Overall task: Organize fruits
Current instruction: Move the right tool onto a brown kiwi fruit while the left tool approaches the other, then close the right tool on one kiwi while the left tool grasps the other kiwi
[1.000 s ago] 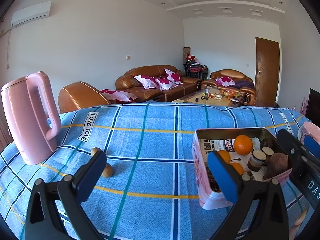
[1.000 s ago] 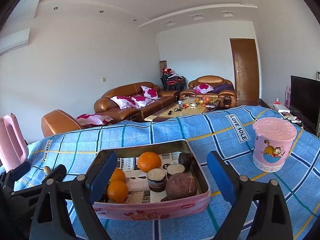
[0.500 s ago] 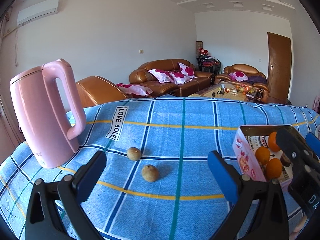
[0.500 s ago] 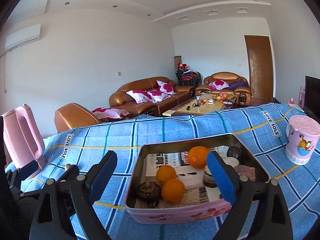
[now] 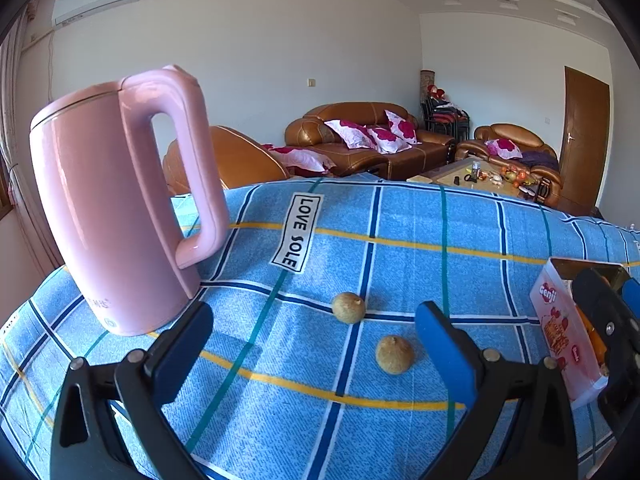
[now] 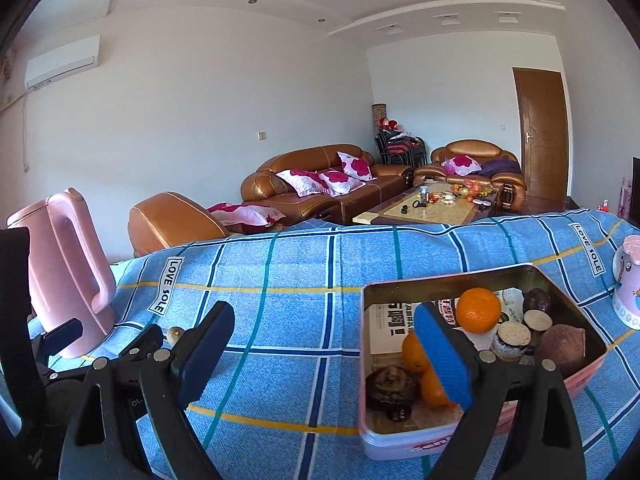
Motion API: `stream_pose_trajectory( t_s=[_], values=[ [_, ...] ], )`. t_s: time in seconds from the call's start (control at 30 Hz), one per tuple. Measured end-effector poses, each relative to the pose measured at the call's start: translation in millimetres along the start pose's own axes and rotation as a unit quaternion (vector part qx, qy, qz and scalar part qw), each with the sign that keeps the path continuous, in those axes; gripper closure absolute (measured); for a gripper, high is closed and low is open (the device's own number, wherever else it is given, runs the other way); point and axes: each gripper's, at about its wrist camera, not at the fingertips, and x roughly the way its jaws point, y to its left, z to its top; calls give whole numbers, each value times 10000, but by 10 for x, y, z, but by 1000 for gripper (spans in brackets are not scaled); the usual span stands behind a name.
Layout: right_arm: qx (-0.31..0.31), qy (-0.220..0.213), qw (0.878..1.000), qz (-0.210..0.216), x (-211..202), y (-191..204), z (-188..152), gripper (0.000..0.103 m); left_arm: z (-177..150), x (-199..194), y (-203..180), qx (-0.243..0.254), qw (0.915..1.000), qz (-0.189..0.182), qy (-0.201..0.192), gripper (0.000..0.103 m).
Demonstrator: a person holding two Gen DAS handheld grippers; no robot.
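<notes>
In the left wrist view, the left gripper (image 5: 316, 344) fills the bottom of the frame with its blue-padded jaws spread wide and nothing between the pads. Just above and between those jaws, two small tan round fruits lie on the blue plaid tablecloth (image 5: 400, 272): the nearer fruit (image 5: 394, 354) sits right of centre, close to the right-hand pad, and the farther fruit (image 5: 349, 307) rests a little up and to the left of it, apart from it. A pink kettle (image 5: 116, 208) stands upright at the left of the frame, its handle turned toward the centre. At the right edge, the corner of a pink tin box (image 5: 560, 320) shows, partly covered by the black frame of the other gripper. In the right wrist view, the right gripper (image 6: 324, 348) is likewise released, jaws wide and empty, low in the frame. The tin box (image 6: 400, 436) sits in the lower right, behind the right-hand pad, and holds an orange (image 6: 478, 310) near its middle, two more oranges (image 6: 414, 350) partly hidden by the pad, and several dark brown fruits (image 6: 560, 350). The kettle appears at the left edge, and a pink cup (image 6: 628, 280) peeks in at the far right edge, beside the box.
</notes>
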Motion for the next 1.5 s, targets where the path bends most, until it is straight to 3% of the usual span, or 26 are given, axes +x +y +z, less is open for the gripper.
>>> stream_pose_trajectory(
  t_s=[0.17,0.33,0.57,0.63,0.7,0.73,0.83,0.9,0.93,1.1,1.17,1.27,1.33,1.5],
  values=[
    [-124,153,9997,110,92,183,-6,10,7,155,229,-347,9988,-90,347,0],
    [-325,591,9974,251,288,332,-20,10,-7,313,450,-286,9955,496,751,0],
    [-667,1521,9827,815,649,597,-124,11,-12,417,709,-374,9900,1060,856,0],
    [-820,1672,9778,956,699,713,-160,17,-16,446,759,-414,9881,1173,903,0],
    [-1093,1883,9703,1055,778,866,-206,33,-26,471,799,-483,9863,1259,954,0],
    [-1211,2017,9661,1060,820,930,-235,35,-33,480,809,-519,9855,1269,996,0],
    [-1306,2342,9563,1168,939,1040,-301,45,-41,488,796,-535,9861,1196,1025,1],
    [-1366,2525,9505,1187,998,1085,-345,61,-41,471,762,-465,9873,1158,985,1],
    [-1400,2548,9493,1195,1003,1097,-351,62,-39,463,738,-417,9880,1132,963,1],
    [-1413,2543,9478,1303,919,1060,-376,74,2,461,639,-235,9921,907,835,1],
    [-1278,2490,9520,1236,848,969,-372,74,21,434,617,-181,9943,776,704,1],
    [-854,1948,9699,1187,647,755,-271,74,59,378,546,-59,9974,580,419,1],
    [-662,1569,9791,1112,512,625,-215,74,69,365,481,19,9992,264,309,5],
    [-457,944,9928,574,360,418,-100,74,91,437,321,147,9972,-539,488,19]
  ],
)
